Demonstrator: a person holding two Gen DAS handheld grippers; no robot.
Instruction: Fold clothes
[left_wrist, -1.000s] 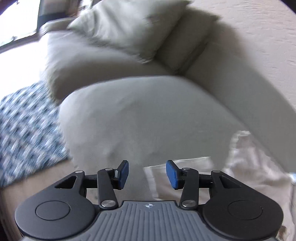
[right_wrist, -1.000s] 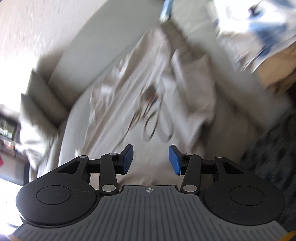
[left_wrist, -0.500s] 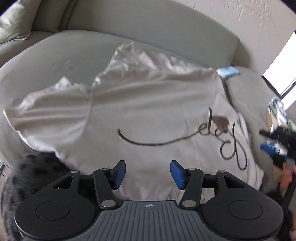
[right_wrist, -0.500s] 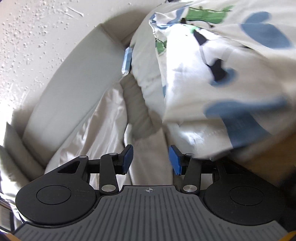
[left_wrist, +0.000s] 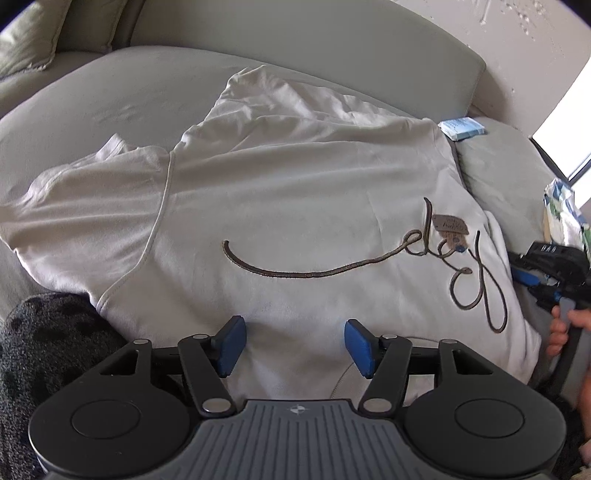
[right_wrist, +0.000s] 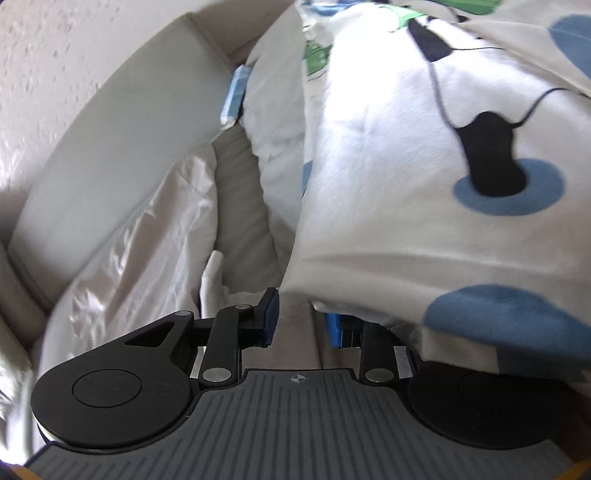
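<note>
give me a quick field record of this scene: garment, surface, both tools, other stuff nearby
garment: cream sweatshirt spread flat, dark script stitching across it
surface: grey sofa
left tool: open, over the sweatshirt's near edge, holding nothing
right tool: open, empty, partly under a patterned cloth
nearby: blue packet by the sofa back; dark fuzzy blanket at left

The right gripper (right_wrist: 300, 317) is sitting low over the grey sofa (right_wrist: 110, 147), jaws parted and gripping nothing. A patterned white cloth (right_wrist: 424, 184) with blue blotches is draping over its right finger. Left of the gripper, a cream garment (right_wrist: 147, 236) is lying against the sofa back. A pale blue packet (right_wrist: 234, 94) is resting beyond it.
</note>
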